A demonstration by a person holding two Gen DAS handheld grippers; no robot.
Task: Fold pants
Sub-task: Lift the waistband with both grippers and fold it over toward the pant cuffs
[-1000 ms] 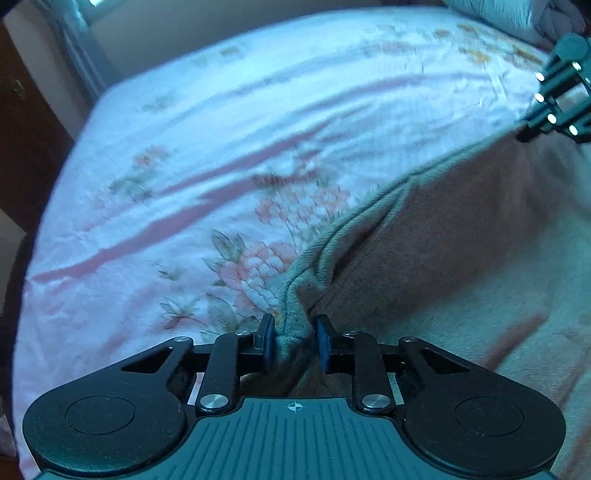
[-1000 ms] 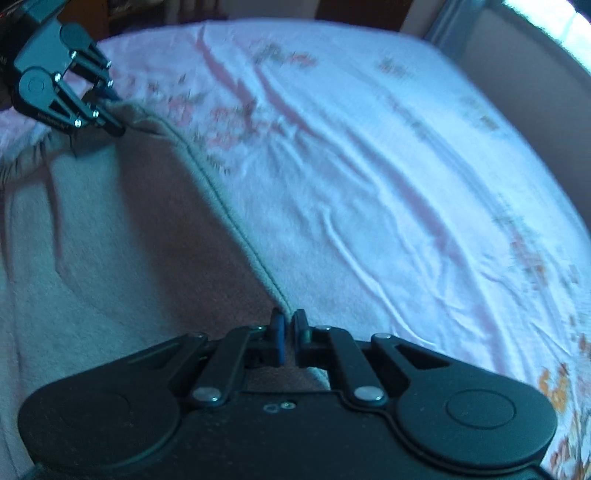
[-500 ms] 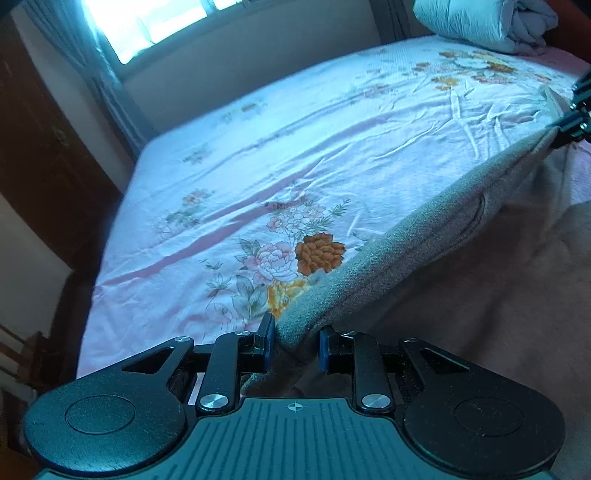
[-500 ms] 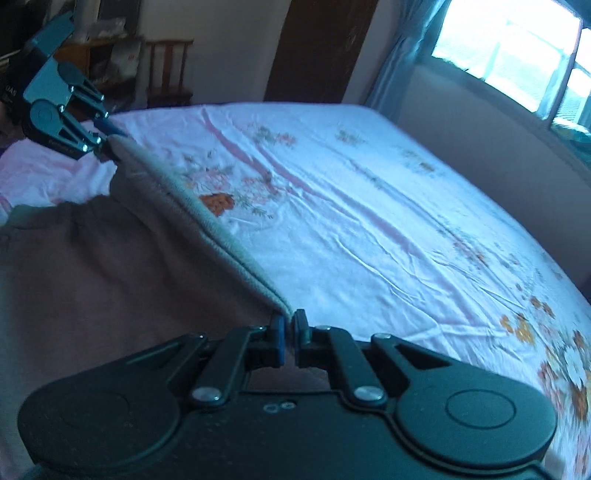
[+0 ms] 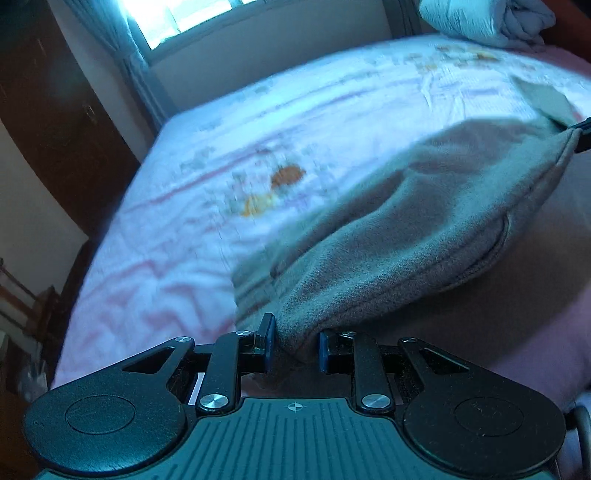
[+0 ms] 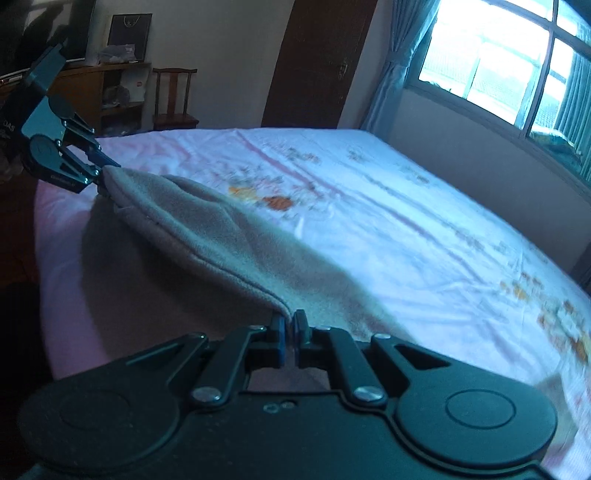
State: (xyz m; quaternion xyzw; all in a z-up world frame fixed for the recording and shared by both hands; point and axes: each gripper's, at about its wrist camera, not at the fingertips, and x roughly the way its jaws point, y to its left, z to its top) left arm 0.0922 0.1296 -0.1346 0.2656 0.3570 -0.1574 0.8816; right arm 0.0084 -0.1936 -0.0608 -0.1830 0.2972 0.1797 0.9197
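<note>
Pants (image 5: 406,236), grey and fleecy, hang stretched above the bed (image 6: 388,221) between two grippers, each pinching one end of the same edge. The left gripper (image 5: 293,345) is clamped on a thick bunch of cloth at the end nearer the foot of the bed, its jaws held somewhat apart by the wad between them. The right gripper (image 6: 289,326) is nipped tight on a thin corner toward the pillow (image 5: 480,14) end. Holding both ends keeps that edge taut and lifted off the bed, so the rest drapes down and trails on the sheet; I'd say this is the carry-over of a fold. The blur over the floral bedding suggests quick motion.
</note>
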